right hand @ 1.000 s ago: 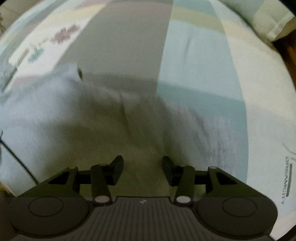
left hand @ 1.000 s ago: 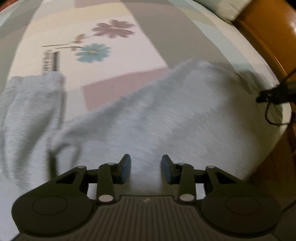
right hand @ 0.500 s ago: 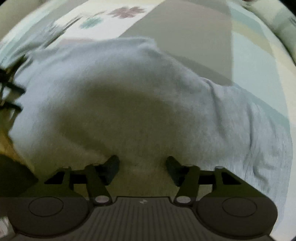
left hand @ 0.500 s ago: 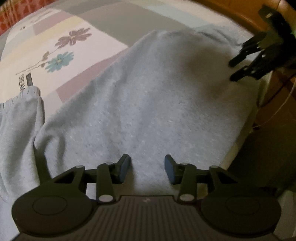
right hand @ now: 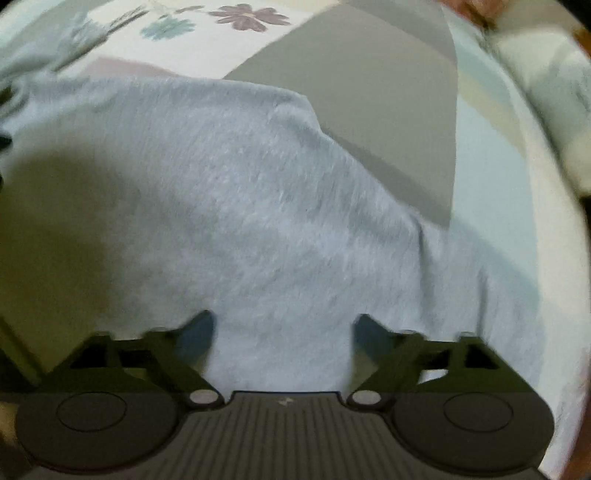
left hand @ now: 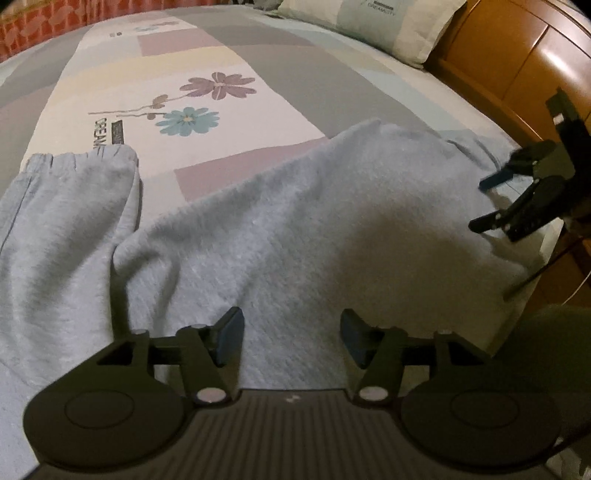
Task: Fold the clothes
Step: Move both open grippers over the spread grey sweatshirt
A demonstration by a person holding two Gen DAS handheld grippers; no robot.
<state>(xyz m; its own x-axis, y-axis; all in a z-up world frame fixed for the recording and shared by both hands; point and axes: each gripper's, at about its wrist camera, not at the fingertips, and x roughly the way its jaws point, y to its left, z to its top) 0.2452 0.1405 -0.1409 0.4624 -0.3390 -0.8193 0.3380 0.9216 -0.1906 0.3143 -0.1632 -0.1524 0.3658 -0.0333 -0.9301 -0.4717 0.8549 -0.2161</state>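
Note:
A light grey fleece garment (left hand: 303,229) lies spread on the bed, and one part ends in an elastic band (left hand: 77,162) at the left. My left gripper (left hand: 291,332) hovers over the garment's near edge. Its jaws are opening, with only flat cloth showing below the gap. In the right wrist view the same garment (right hand: 258,192) fills the middle. My right gripper (right hand: 284,328) is above it, its jaws opening wide and gripping nothing. The left wrist view also shows the right gripper (left hand: 491,199) at the garment's right end, its fingers apart.
The patchwork bed cover (left hand: 207,103) with printed flowers stretches away behind the garment. A pillow (left hand: 388,26) lies at the far right by orange wooden furniture (left hand: 517,55). The bed's edge runs along the right, where a thin cable (left hand: 535,273) hangs. A red patterned cloth (left hand: 37,26) is at the far left.
Both grippers' jaws have spread wider. The right gripper swung from over the bare cover to above the garment. It came into the left wrist view at the right.

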